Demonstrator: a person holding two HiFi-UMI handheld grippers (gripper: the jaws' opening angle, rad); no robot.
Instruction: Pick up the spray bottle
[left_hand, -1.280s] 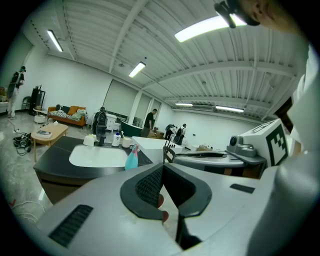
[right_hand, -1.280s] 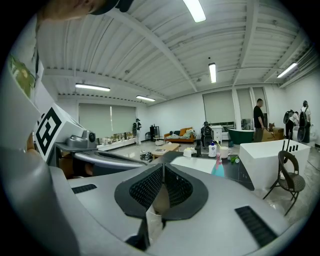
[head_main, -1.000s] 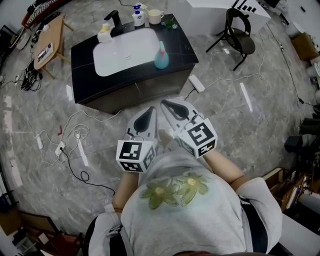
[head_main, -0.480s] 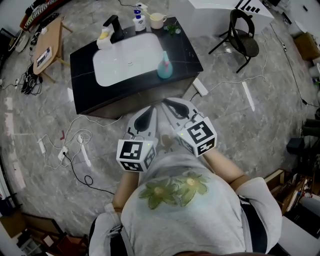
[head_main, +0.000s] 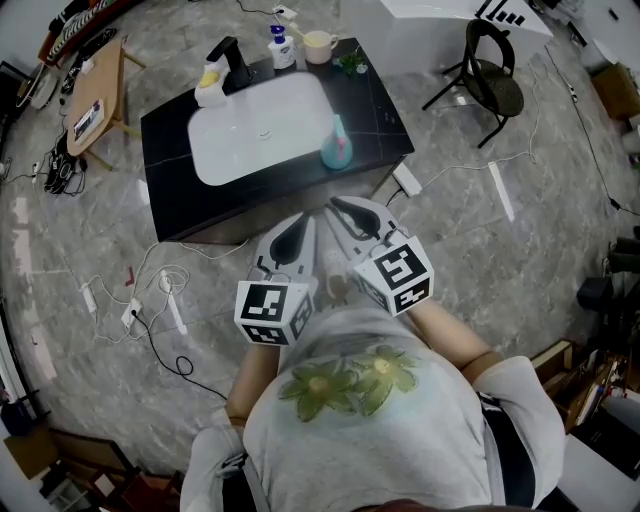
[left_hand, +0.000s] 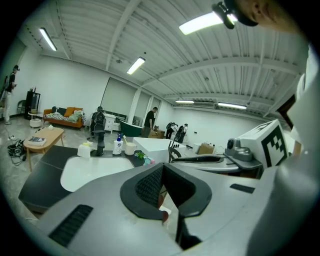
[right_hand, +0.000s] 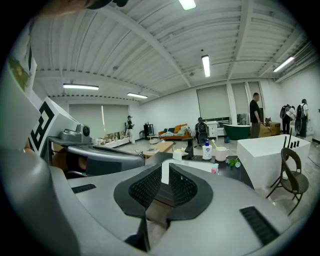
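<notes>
The teal spray bottle (head_main: 336, 147) with a pink top stands upright on the black counter (head_main: 385, 110), at the right front of the white sink (head_main: 260, 125). In the right gripper view the spray bottle (right_hand: 214, 169) shows small, far beyond the jaws. My left gripper (head_main: 303, 218) and right gripper (head_main: 338, 207) are held side by side in front of the person's chest, pointing at the counter's front edge, well short of the bottle. Both are shut with nothing between the pads, as the left gripper (left_hand: 162, 172) and right gripper (right_hand: 165, 175) show in their own views.
On the counter's far side stand a black faucet (head_main: 228, 50), a white soap container (head_main: 209, 88), a pump bottle (head_main: 279, 45), a cup (head_main: 318, 42) and a small plant (head_main: 350, 62). A black chair (head_main: 490, 80) is to the right, a wooden side table (head_main: 95, 90) to the left. Cables (head_main: 150, 300) and a power strip (head_main: 407, 180) lie on the floor.
The counter and spray bottle have drawn nearer to the grippers as the person steps toward them. Both grippers keep their pose and stay shut.
</notes>
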